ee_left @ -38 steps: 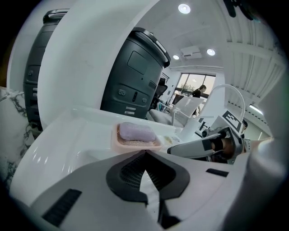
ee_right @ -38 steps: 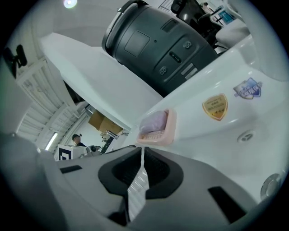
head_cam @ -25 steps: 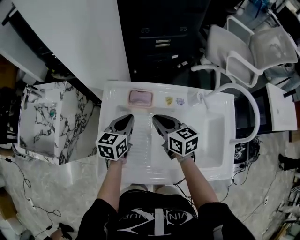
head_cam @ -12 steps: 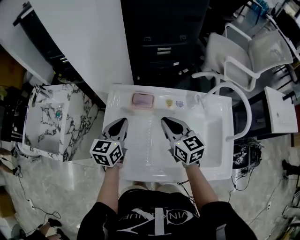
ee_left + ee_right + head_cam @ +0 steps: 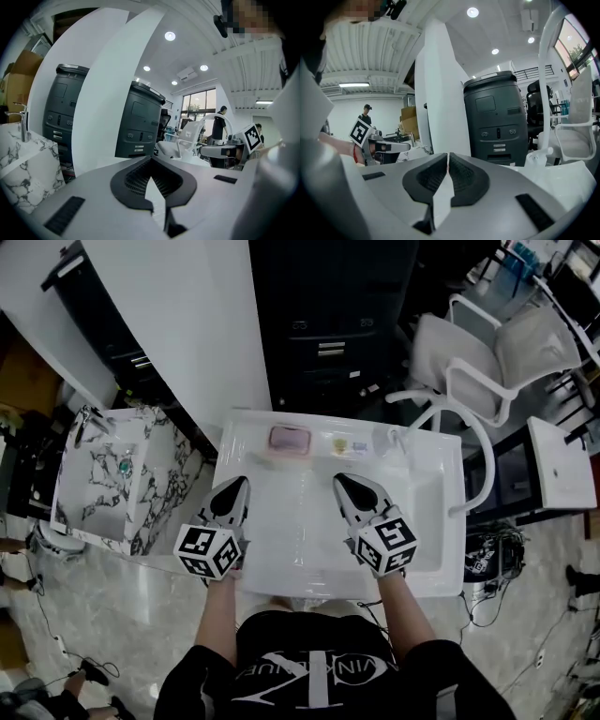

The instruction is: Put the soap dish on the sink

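1. The left tool [image 5: 239,484] is hovering over the sink [image 5: 281,563] near its left edge, jaws pressed together, gripping nothing.
2. The pink soap dish [image 5: 290,440] is sitting on the sink's back edge.
3. The right tool [image 5: 340,481] is hovering mid-sink, likewise closed and empty.

The soap dish [image 5: 289,439] is pale pink against the glossy white sink [image 5: 298,554]. The left gripper [image 5: 240,485] and right gripper [image 5: 340,480] are light grey with black ribbed pads [image 5: 131,183], and each carries a cube [image 5: 206,552] of black-and-white square markers. A smaller basin [image 5: 98,488] alongside is white marble with black veining. The cabinet [image 5: 328,334] is dark grey and the chairs [image 5: 469,362] are off-white. The person's shirt [image 5: 309,676] is black with white print, and the floor [image 5: 122,615] is mottled pale grey.
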